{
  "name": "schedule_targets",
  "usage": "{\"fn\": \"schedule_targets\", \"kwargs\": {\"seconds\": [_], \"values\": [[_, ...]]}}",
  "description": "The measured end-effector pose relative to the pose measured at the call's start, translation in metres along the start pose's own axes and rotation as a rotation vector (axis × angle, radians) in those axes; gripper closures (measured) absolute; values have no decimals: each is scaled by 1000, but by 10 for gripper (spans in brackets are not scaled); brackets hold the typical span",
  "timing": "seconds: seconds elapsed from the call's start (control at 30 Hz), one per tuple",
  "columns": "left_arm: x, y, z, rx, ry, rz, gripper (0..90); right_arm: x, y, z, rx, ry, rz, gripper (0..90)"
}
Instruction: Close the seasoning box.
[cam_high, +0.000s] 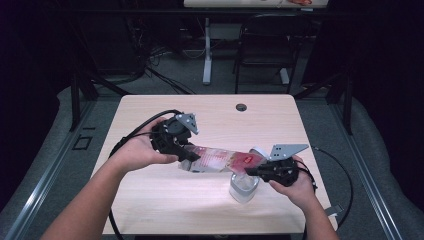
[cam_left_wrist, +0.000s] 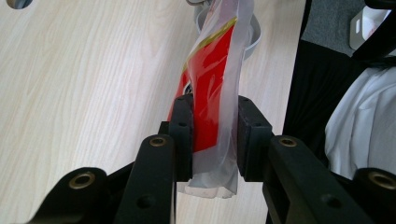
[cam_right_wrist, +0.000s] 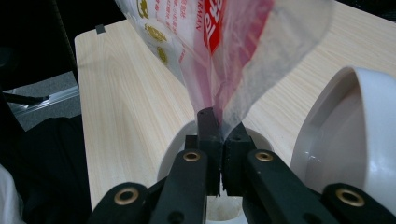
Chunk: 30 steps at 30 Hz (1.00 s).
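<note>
High view: fixed above the table (cam_high: 165, 200), facing forward and down, far off. Gripper views: close, along each gripper's own jaws. All three share the red-printed bag (cam_high: 220, 159) (cam_left_wrist: 212, 93) (cam_right_wrist: 219, 42) stretched between the jaws.

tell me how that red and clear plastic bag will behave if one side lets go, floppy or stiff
Probably floppy: the bag sags and twists between the left tongs and right tongs, each shut on an end. Its thin glossy film looks slippery, so it could slide out. It seems light, likely to swing down toward the clear container below.
</note>
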<state>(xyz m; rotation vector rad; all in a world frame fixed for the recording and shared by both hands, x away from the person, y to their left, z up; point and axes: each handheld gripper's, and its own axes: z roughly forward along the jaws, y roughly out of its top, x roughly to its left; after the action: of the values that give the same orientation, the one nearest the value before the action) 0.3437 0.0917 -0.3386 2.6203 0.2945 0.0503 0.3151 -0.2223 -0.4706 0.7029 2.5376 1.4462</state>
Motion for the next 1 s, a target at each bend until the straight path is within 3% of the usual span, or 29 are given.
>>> {"fn": "schedule_targets", "kwargs": {"seconds": [1.0], "values": [[-1,7,-1,0,1,18,722,0,-2,-1,12,-1,-6,890]]}}
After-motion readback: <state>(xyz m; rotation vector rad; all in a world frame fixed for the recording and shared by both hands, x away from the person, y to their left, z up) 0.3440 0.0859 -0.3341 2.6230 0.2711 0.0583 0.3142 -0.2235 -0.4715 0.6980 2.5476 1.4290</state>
